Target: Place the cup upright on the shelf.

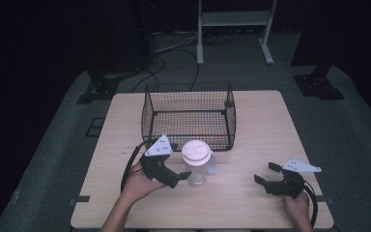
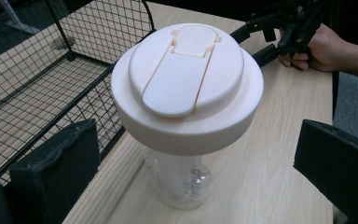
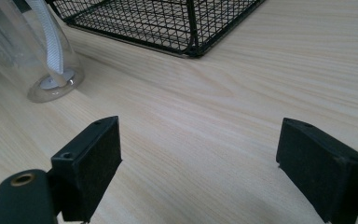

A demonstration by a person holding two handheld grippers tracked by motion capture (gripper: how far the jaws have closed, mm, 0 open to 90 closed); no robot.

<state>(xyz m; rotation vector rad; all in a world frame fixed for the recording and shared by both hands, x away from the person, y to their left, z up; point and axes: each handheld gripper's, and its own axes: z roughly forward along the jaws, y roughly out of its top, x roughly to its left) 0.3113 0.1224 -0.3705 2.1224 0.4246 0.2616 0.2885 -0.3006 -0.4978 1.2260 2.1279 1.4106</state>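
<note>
Left tool [image 2: 186,172], jaws wide, straddles the shaker bottle [image 2: 186,107]; best to close low on the clear body, squarely. Right tool [image 1: 270,176] rests wide open.

In your left gripper view the wide lid [image 2: 186,84] hides the upper body of the clear bottle [image 2: 182,186], and the print on its wall is too blurred to read. In your right gripper view the bottle's top is cut off at the edge, as is the wire basket [image 3: 168,23].
</note>
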